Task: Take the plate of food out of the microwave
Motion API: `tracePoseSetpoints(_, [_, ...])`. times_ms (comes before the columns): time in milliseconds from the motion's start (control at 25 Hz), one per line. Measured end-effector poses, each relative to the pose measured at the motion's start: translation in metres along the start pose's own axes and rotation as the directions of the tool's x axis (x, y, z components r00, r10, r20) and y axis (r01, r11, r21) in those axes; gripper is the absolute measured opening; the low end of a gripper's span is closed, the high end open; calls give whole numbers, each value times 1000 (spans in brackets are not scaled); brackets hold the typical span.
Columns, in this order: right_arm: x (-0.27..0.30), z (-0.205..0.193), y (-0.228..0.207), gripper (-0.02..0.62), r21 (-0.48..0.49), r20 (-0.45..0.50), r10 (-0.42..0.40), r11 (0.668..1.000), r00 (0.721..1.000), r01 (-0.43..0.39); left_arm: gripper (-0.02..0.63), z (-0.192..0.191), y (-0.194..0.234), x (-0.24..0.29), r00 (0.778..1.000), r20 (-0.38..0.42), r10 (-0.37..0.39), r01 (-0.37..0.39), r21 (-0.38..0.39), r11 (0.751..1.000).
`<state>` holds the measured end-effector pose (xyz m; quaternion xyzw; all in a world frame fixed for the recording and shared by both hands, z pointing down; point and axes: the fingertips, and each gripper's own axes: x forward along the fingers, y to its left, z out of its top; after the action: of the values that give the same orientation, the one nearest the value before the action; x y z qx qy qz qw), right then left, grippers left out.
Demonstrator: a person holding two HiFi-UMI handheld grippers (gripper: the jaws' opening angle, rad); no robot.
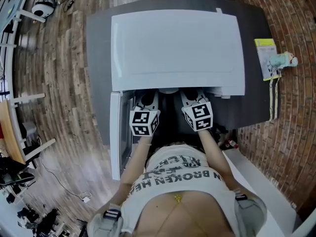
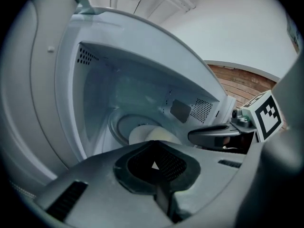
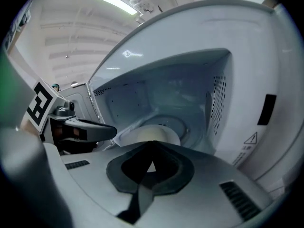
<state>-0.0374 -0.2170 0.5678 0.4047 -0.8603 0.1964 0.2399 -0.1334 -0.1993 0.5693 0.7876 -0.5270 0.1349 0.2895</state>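
- At the jaw tips, left gripper view: left gripper [image 2: 154, 143] has its jaws pressed together, nothing between them.
- Right gripper view: right gripper [image 3: 151, 144] likewise closed tight and empty.
- Just beyond both sets of tips: plate [image 2: 141, 134], white and round, inside the cavity on the glass turntable [image 2: 119, 125]. It carries a pale mound of food [image 2: 164, 136].
- Whether either gripper touches the plate rim cannot be judged; neither holds it.
- Each gripper view shows the other gripper alongside, so the two sit side by side at the cavity mouth and angle in toward the plate.
- Cavity walls: perforated vent patches on both side walls and a small grey panel on the back right wall.
- Head view: microwave [image 1: 177, 48], white, stands on a dark grey table [image 1: 98, 58]. Its door [image 1: 114, 132] is swung open to the left.
- Both marker cubes show just in front of the opening, with the person's forearms running back from them.
- Right edge of table: a yellow card [image 1: 264, 53] with a small teal object [image 1: 282, 60] beside it; object not identifiable.
- Left of table: wood-plank floor [image 1: 64, 73].
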Motion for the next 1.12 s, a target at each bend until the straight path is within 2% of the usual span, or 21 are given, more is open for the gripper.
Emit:
tracePoseSetpoints(120, [3, -3, 0, 8, 21, -5, 5, 1000, 1000, -5, 8, -7, 7, 3, 1000, -2, -4, 4, -98, 995])
tracePoseSetpoints(240, [4, -5, -2, 8, 32, -12, 6, 999, 1000, -5, 8, -15, 12, 6, 1000, -1, -11, 11, -210, 978])
tracePoseSetpoints(360, [4, -8, -3, 8, 41, -19, 6, 999, 1000, -6, 9, -24, 15, 6, 1000, -4, -10, 9, -265, 964])
tracePoseSetpoints(400, [3, -8, -4, 8, 43, -21, 5, 999, 1000, -4, 9, -26, 15, 6, 1000, -1, -13, 12, -294, 956])
tracePoseSetpoints(520, [3, -11, -6, 8, 52, -24, 4, 999, 1000, -3, 64, -34, 15, 11, 1000, 8, -25, 26, -389, 921])
tracePoseSetpoints(600, [3, -12, -6, 8, 62, -24, 8, 998, 1000, -6, 94, -37, 16, 13, 999, 19, -31, 36, -446, 894])
tracePoseSetpoints(800, [1, -14, -7, 8, 74, -26, 12, 997, 1000, -10, 121, -40, 21, 22, 996, 68, -51, 81, -592, 802])
tracePoseSetpoints(960, [0, -17, -9, 8, 95, -29, 11, 995, 1000, -8, 126, -42, 21, 31, 993, 88, -82, 120, -642, 757])
tracePoseSetpoints(1120, [-1, -20, -13, 8, 113, -33, 4, 994, 999, -1, 126, -44, 21, 36, 989, 108, -101, 148, -733, 664])
